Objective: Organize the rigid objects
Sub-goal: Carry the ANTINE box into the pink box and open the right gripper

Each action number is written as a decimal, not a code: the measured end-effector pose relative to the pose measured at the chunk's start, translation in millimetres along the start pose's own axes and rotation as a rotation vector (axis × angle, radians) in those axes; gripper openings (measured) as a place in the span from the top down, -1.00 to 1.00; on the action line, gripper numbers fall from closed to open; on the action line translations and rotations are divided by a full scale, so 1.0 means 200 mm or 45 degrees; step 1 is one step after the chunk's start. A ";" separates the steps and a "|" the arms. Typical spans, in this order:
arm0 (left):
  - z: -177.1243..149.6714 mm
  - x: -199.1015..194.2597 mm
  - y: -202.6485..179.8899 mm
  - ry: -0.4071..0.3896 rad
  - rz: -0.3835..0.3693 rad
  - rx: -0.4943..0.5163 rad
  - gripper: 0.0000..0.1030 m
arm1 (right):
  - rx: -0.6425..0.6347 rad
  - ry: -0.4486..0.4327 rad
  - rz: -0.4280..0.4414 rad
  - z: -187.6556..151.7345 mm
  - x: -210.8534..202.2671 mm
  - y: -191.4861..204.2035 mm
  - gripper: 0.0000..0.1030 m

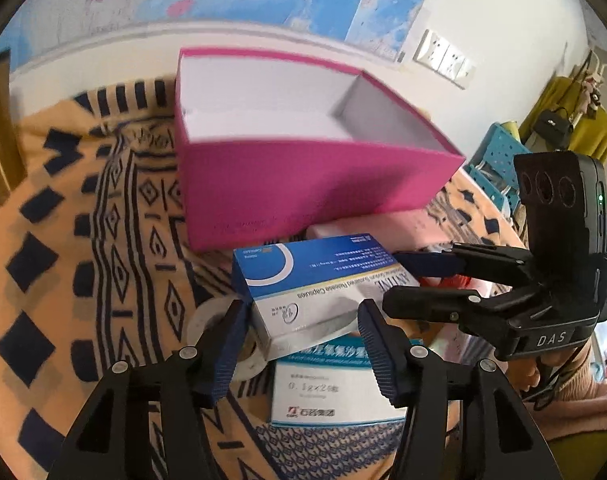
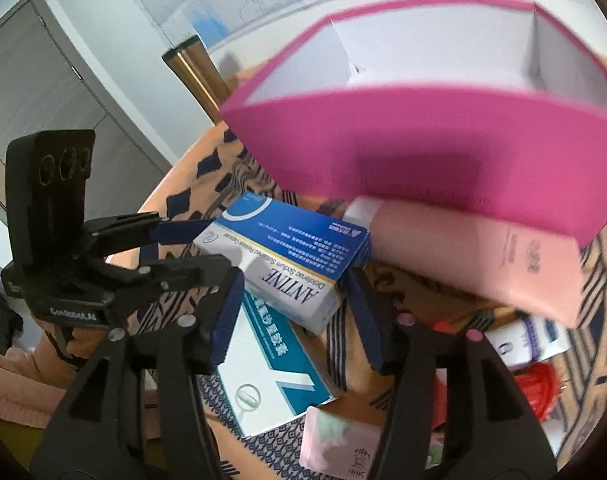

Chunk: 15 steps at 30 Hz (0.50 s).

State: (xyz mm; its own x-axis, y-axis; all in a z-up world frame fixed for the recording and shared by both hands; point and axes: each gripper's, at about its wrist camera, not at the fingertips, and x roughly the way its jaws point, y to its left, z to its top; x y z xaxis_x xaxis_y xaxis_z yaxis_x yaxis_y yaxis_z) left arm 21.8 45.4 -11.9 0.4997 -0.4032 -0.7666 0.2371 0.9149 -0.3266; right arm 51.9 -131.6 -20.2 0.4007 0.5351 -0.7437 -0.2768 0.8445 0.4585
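Note:
A blue-and-white ANTINE medicine box (image 1: 315,280) is held above the table, just in front of an open pink box (image 1: 303,152) with a white inside. My left gripper (image 1: 301,320) is shut on its near end. My right gripper (image 2: 291,292) is shut on the same ANTINE box (image 2: 287,256), whose far end nears the pink box (image 2: 443,148). Each gripper shows in the other's view: the right (image 1: 415,276) at the box's right end, the left (image 2: 191,244) at its left end.
A teal-and-white medicine box (image 1: 335,384) lies flat below, also in the right wrist view (image 2: 263,372). A tape roll (image 1: 215,320) lies left of it. A pale pink box (image 2: 483,256), a small white box (image 2: 527,340), a red object (image 2: 539,388) and a pink card (image 2: 339,444) lie on the patterned cloth (image 1: 83,260).

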 end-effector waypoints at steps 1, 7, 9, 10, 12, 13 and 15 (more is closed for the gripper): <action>0.01 -0.03 -0.02 -0.019 0.004 0.012 -0.10 | -0.008 -0.009 -0.003 0.01 -0.01 0.01 -0.09; 0.12 -0.19 -0.12 -0.155 0.015 0.083 -0.10 | -0.070 -0.105 -0.001 0.09 -0.16 0.05 -0.09; 0.16 -0.23 -0.15 -0.197 0.021 0.107 -0.10 | -0.095 -0.144 -0.008 0.13 -0.22 0.07 -0.09; 0.19 -0.25 -0.16 -0.217 0.024 0.124 -0.11 | -0.114 -0.169 -0.012 0.16 -0.25 0.08 -0.09; 0.24 -0.26 -0.18 -0.240 0.035 0.138 -0.11 | -0.137 -0.203 -0.022 0.19 -0.28 0.09 -0.09; 0.27 -0.25 -0.18 -0.251 0.044 0.147 -0.11 | -0.153 -0.221 -0.028 0.22 -0.30 0.09 -0.09; 0.33 -0.23 -0.17 -0.260 0.058 0.150 -0.11 | -0.176 -0.244 -0.040 0.27 -0.32 0.09 -0.09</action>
State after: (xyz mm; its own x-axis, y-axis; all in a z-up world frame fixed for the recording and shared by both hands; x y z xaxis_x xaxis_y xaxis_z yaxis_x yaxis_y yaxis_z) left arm 45.2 32.1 71.4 0.6671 -0.3680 -0.6477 0.3000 0.9286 -0.2185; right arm 68.6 -149.7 62.0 0.5658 0.5145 -0.6443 -0.3736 0.8566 0.3559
